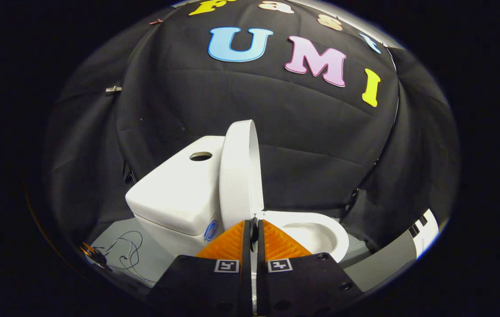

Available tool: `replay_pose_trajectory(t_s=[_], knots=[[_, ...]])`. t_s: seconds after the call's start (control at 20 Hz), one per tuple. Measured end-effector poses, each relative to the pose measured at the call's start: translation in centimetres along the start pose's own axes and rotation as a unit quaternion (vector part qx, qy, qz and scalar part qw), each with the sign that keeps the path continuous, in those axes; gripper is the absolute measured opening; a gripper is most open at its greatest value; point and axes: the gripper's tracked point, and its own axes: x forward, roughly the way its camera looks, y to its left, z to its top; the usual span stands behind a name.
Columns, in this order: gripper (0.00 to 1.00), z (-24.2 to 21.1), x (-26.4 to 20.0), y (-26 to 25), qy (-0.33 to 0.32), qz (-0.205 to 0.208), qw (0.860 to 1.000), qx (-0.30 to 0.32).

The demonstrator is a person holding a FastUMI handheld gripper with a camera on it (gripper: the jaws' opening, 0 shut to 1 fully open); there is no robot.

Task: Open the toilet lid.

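A white toilet stands ahead of me, its tank (175, 193) to the left and its open bowl (316, 235) to the right. The toilet lid (237, 176) is raised and stands nearly upright against the tank, seen almost edge-on. My gripper (253, 224) is shut, with only a thin slit between its fingers. Its tips sit right at the lid's lower end, where the lid meets the seat. I cannot tell whether they pinch the lid's edge there. The fingers hide the hinge area.
Black cloth walls close in behind and on both sides of the toilet. Loose thin cables (122, 255) lie on the grey floor (144, 246) left of the tank. A grey and white panel (408, 246) stands low at the right.
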Motion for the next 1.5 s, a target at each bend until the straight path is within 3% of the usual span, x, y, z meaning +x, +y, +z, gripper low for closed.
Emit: replay_pose_trajectory(t_s=[0.25,0.3,0.4,0.45,0.95,1.5], knots=[[0.12,-0.1,-0.1,0.9,0.003,0.022,1.000,-0.003],[0.20,-0.1,-0.3,1.6,0.005,0.043,0.999,0.001],[0.74,0.0,-0.8,3.3,0.002,0.091,0.996,0.014],[1.00,0.9,-0.9,2.5,-0.003,0.080,0.997,0.006],[0.99,2.6,-4.1,2.7,-0.016,0.127,0.992,0.008],[0.99,5.0,-7.0,-0.3,-0.037,0.157,0.986,0.037]])
